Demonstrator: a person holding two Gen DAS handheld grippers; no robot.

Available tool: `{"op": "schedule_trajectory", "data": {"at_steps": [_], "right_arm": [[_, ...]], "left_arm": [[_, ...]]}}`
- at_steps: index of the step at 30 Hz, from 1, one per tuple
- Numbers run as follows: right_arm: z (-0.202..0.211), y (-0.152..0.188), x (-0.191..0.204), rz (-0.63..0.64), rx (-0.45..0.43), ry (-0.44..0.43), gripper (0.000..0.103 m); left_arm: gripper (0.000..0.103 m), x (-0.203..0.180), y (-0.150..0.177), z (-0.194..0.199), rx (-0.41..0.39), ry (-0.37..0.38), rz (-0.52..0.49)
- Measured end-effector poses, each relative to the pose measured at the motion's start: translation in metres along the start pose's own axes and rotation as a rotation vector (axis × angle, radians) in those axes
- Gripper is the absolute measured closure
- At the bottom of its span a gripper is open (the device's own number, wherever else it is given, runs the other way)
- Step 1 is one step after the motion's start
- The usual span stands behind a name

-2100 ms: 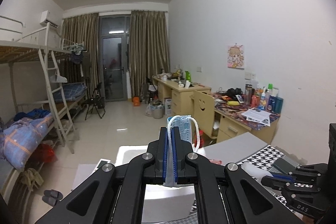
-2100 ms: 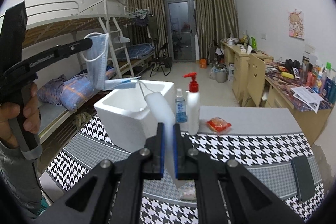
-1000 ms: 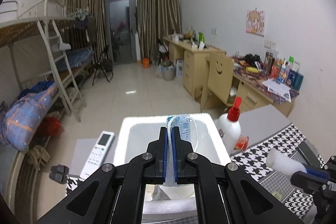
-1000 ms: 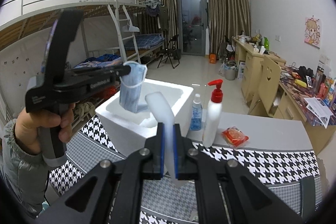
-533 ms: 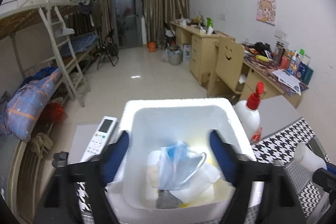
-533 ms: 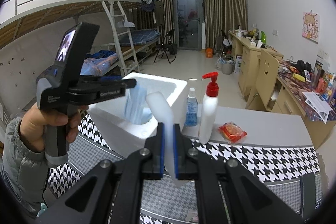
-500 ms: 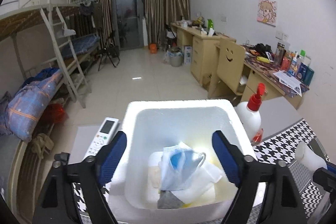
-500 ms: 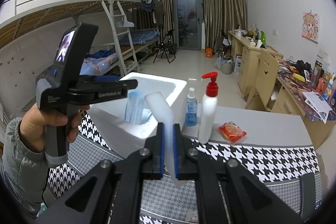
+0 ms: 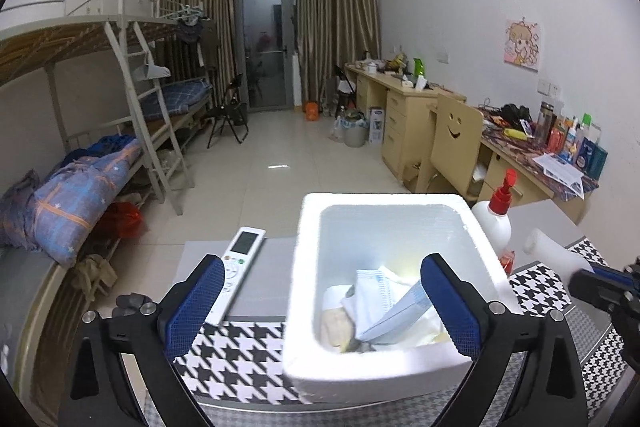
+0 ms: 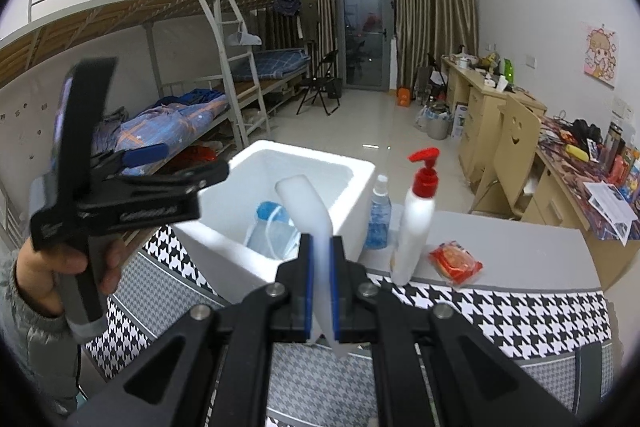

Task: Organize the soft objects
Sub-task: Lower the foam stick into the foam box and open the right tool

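A white foam box (image 9: 384, 201) stands on the table, with a blue face mask (image 9: 396, 307) lying loose on other soft white items inside it. My left gripper (image 9: 320, 279) hovers over the box's near left part, its jaws opening wide; the pads touch nothing, and the mask lies far below them. In the right wrist view a hand holds the left gripper (image 10: 188, 163) left of the box (image 10: 304, 155), the mask (image 10: 272, 223) showing inside. My right gripper (image 10: 320, 251) is shut on a bent white foam strip (image 10: 304, 203), just before the box's near wall.
A white remote control (image 9: 236, 267) lies left of the box. Behind the box's right side stand a red-topped pump bottle (image 10: 420, 227) and a small blue bottle (image 10: 378, 211), with a red packet (image 10: 456, 261) beside them. Houndstooth cloth (image 10: 500, 307) covers the table.
The left jaws spread wide and let the mask go; it fell into the box. The left gripper then drifted left. The right gripper, still holding the strip, came closer to the box.
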State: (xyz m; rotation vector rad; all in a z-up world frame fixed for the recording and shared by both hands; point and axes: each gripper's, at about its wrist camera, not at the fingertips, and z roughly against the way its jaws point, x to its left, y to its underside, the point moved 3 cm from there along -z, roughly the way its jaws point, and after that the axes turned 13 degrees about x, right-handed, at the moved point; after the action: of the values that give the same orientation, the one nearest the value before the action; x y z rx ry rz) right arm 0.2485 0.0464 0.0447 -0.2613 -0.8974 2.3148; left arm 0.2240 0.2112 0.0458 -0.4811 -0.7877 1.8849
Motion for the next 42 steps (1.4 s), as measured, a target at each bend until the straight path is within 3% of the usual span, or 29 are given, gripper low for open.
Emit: {"op": "schedule_trajectory", "data": {"at_steps": [4,31,35,37,40,41,42], "right_arm": [[-0.008,-0.008,0.006,0.005,0.007,-0.021,0.094],[-0.072,-0.051,0.012,-0.08,0.106,-0.016,0.091],[-0.079,-0.052,0.009,-0.106,0.122,-0.018,0.084],[-0.082,-0.053,0.007,-0.125,0.128,-0.017,0.076],[-0.086,-0.052,0.007,-0.125,0.148,-0.021,0.056],[-0.085,-0.052,0.008,-0.117,0.148,-0.015,0.041],[-0.083,-0.052,0.01,-0.106,0.14,0.0,0.034]], "left_arm": [[0.001,0.01,0.003,0.007,-0.028,-0.058,0.004],[0.001,0.046,0.035,0.027,-0.061,-0.107,0.072],[0.001,0.05,0.038,0.031,-0.067,-0.113,0.078],[0.001,0.051,0.039,0.032,-0.066,-0.113,0.08],[0.001,0.051,0.039,0.032,-0.066,-0.115,0.08],[0.001,0.052,0.04,0.032,-0.066,-0.116,0.08],[0.001,0.052,0.04,0.032,-0.065,-0.115,0.081]]}}
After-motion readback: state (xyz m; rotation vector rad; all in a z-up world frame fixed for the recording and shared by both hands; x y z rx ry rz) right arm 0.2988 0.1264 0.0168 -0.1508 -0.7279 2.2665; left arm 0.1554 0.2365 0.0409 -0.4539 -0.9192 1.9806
